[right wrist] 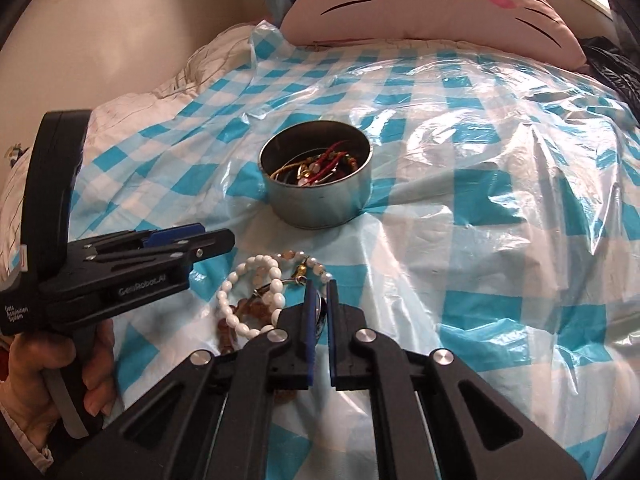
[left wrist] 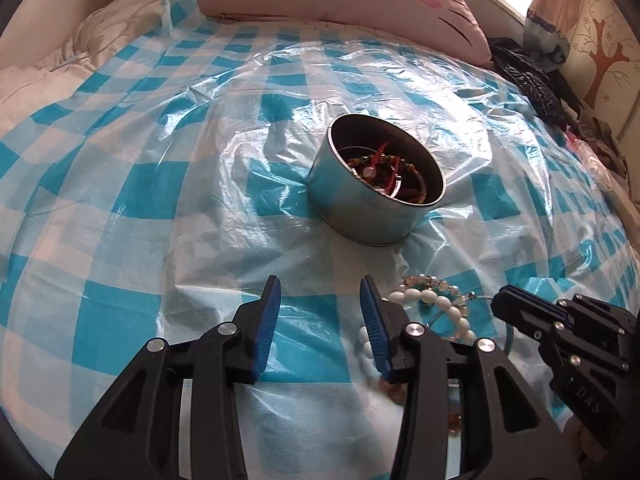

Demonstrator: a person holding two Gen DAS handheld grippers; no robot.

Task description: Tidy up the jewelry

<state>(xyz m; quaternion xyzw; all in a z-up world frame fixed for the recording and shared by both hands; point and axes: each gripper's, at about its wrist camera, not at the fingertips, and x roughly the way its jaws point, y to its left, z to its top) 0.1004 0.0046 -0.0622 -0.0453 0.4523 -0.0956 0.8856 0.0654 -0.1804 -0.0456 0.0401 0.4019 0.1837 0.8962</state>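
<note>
Now, the big picture first: a bed draped in a crinkly blue-and-white checked plastic sheet (right wrist: 460,184) fills both views, with a pink cat-face pillow (right wrist: 424,4) across the top of the frame. Sitting at the middle of the right wrist view is a round metal tin (right wrist: 320,204), already holding a tangle of red cords and beads, so part of the sorting looks done. Below it, lower centre, lies the remaining heap of jewelry: a white bead bracelet (right wrist: 256,304) looped over pinkish-brown beads (right wrist: 256,312) and a thin metal bangle (left wrist: 508,332), all touching, just beside the tin but apart from it. The left gripper (left wrist: 320,300) hovers with its blue pads spread wide and nothing between them, at the left edge of the heap. The right gripper (right wrist: 320,292) has its pads drawn nearly together over the heap, something thin and metallic between them, though whether it is truly pinched I cannot tell. As for handling, my read: these strands are light, limp and slippery, the beads round and hard, so they will roll out of a flat squeeze. Best bite is across a strand between beads, or on the stiff bangle rim. That slick sheet may let the pile slide, and tangled strands may lift together.
</note>
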